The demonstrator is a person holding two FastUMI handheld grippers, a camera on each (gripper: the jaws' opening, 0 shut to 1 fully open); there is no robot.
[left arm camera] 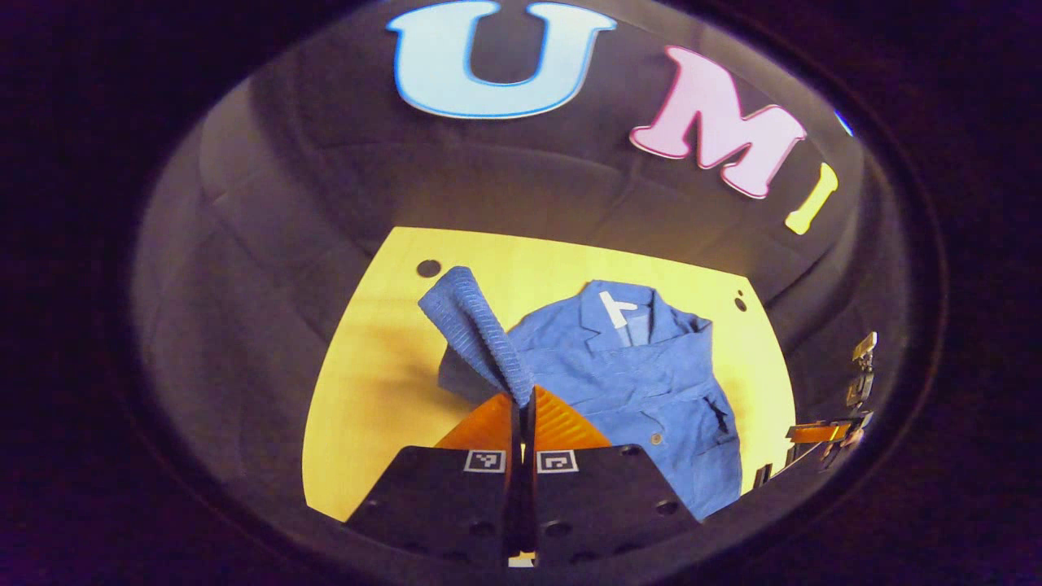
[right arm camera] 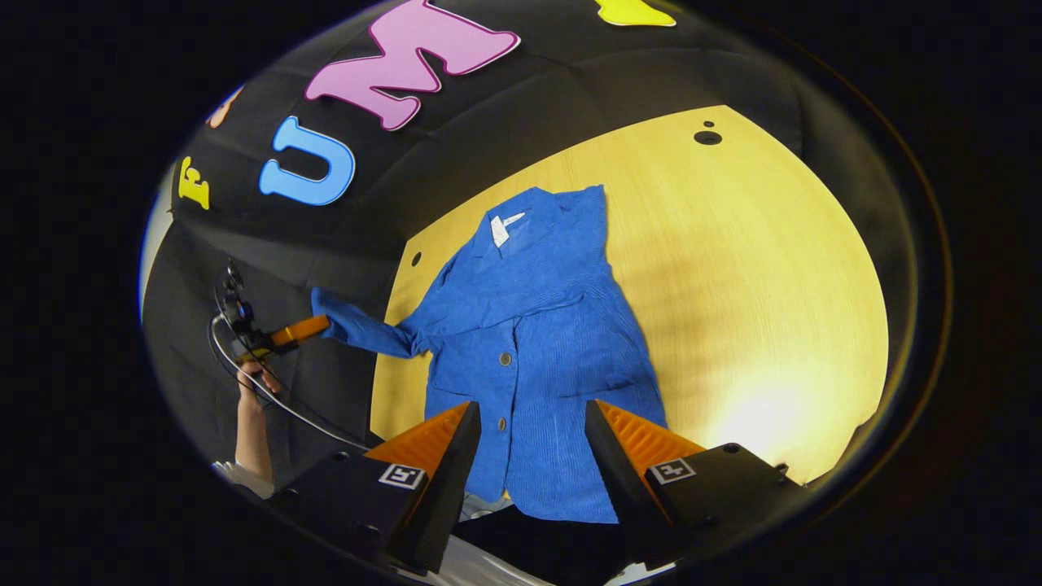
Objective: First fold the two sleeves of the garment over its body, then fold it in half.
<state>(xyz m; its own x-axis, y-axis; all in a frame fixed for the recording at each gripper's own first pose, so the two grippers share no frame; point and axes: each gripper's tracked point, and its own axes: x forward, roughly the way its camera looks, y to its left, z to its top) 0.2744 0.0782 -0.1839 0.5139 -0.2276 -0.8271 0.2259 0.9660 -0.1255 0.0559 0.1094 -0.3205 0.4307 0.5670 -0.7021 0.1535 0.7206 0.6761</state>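
- In the left gripper view, the left tool [left arm camera: 523, 407] sits at the bottom centre, its orange fingers [left arm camera: 488, 427] pinched tight on a blue sleeve [left arm camera: 476, 325].
- That sleeve rises from the fingertips toward the upper left of the frame, lifted off the yellow counter [left arm camera: 366, 382].
- The rest of the blue jacket [left arm camera: 643, 374] lies flat on the counter at centre right, collar toward the top, with a white label [left arm camera: 616, 309] inside the neck.
- In the right gripper view, the right tool [right arm camera: 529, 423] is spread wide at the bottom centre, holding nothing, above the jacket's lower hem [right arm camera: 562, 496].
- At the left of that view, the other tool grips the sleeve end, pulled out sideways past the counter edge; a hand [right arm camera: 252, 382] holds it.
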